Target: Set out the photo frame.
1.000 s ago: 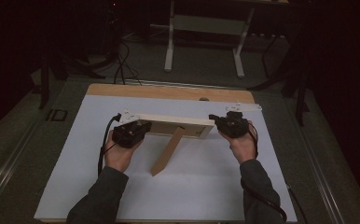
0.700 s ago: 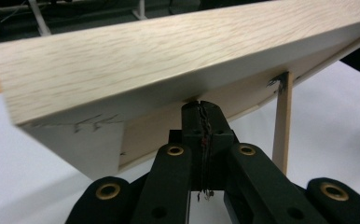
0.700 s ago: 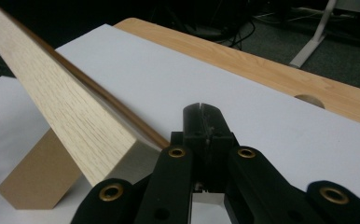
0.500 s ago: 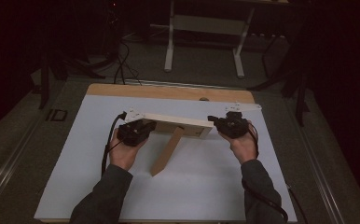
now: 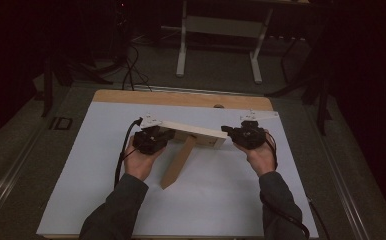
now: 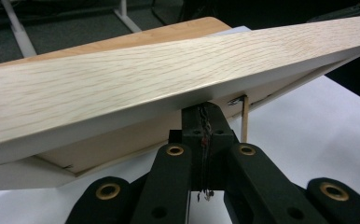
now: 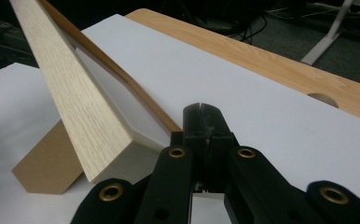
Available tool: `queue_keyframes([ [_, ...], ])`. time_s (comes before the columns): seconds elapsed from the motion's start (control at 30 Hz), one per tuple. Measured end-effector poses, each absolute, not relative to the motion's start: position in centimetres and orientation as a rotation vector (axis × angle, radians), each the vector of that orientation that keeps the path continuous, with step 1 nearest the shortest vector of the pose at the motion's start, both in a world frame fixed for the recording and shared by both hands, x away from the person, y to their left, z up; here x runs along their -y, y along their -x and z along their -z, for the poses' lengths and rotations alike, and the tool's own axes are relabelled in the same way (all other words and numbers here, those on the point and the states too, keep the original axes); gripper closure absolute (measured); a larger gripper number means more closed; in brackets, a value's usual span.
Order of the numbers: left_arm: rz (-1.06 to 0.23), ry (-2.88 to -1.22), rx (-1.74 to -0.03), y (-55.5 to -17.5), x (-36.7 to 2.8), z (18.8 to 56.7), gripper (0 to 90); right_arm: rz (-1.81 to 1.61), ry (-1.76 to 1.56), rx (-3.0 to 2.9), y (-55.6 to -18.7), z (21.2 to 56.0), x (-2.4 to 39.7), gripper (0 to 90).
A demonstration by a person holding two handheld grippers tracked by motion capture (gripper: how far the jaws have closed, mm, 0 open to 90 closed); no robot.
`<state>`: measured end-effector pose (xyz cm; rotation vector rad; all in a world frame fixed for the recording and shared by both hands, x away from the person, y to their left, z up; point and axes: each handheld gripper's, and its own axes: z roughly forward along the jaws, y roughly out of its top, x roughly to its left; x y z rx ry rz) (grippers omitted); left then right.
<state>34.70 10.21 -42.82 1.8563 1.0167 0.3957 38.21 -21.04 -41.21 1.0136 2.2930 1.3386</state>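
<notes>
Toward the table's far edge, the wooden picture frame (image 5: 193, 131) runs left to right between the left gripper (image 5: 153, 138) and right gripper (image 5: 241, 134), each pinching one end, its stand (image 5: 177, 162) pointing toward the person

Near desk (image 5: 221, 210): we see open white surface.
Centre: the picture frame (image 5: 193, 131) and its brown stand (image 5: 177, 162) block our way.
</notes>
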Motion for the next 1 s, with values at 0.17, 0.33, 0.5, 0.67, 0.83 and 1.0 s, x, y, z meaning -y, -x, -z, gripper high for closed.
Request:
queue_keyframes([
  [0.17, -0.395, -1.865, -1.012, -34.8, -9.6, 42.8, 90.0, -1.339, -1.005, -2.301, -38.1, 41.2, 21.0, 89.9],
  [0.33, -0.355, -1.855, -1.005, -34.8, -8.8, 42.8, 90.0, -1.330, -1.000, -2.307, -38.1, 41.1, 20.9, 89.9],
  [0.5, -0.357, -1.871, -0.993, -34.9, -7.8, 42.8, 90.0, -1.323, -0.990, -2.316, -38.1, 41.1, 20.9, 89.9],
  [0.67, -0.357, -1.889, -0.987, -34.9, -7.0, 42.8, 90.0, -1.321, -0.994, -2.320, -38.0, 41.1, 20.8, 89.9],
  [0.83, -0.350, -1.898, -0.984, -35.0, -6.5, 42.8, 90.0, -1.320, -0.990, -2.321, -37.9, 41.1, 20.8, 89.9],
  [1.0, -0.351, -1.909, -0.982, -35.1, -6.1, 42.9, 90.0, -1.325, -0.983, -2.321, -37.8, 41.0, 20.7, 90.0],
])
